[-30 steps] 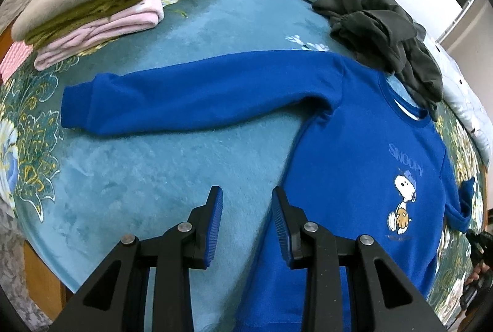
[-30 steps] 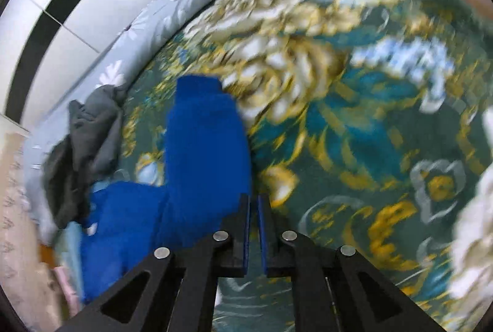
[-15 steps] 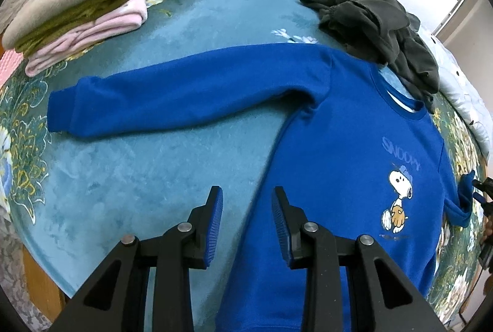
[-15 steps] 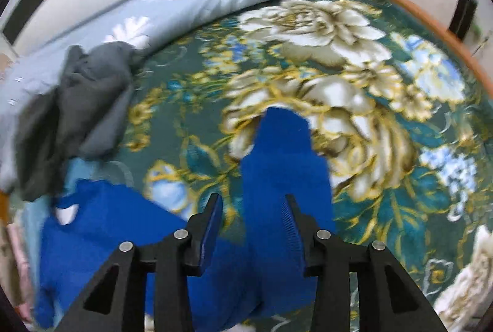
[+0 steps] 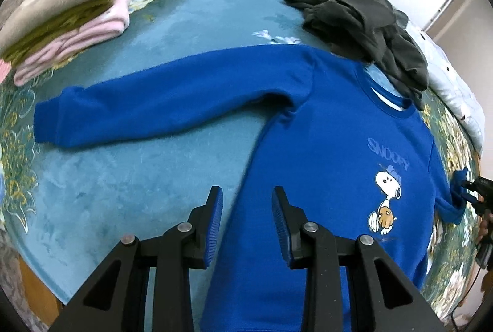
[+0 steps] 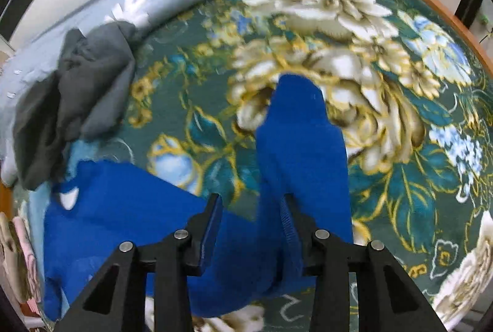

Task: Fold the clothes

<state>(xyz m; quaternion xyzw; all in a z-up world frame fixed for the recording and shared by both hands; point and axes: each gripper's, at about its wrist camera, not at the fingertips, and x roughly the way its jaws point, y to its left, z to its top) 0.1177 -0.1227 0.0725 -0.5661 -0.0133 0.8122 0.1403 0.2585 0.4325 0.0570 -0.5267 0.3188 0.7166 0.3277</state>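
On the floral blanket (image 6: 400,147), blue sweatshirt (image 5: 332,147) lies face-up, sleeve outstretched.

I count one blue sweatshirt (image 5: 323,147); one grey garment heap (image 5: 363,21) beyond its collar; one folded stack (image 5: 64,24) of three pieces beyond its sleeve.

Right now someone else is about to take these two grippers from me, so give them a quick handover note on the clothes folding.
Left gripper: open, holding nothing, hovering over the side edge of the blue Snoopy sweatshirt.
Right gripper: open, astride the sweatshirt's other sleeve; whether the pads touch it is unclear.
Sweatshirt lies face up on the floral blanket, near sleeve spread out sideways; no fold made yet.
Done: folded stack at the far corner.
Left: fold the sweatshirt, then the crumpled grey garment.
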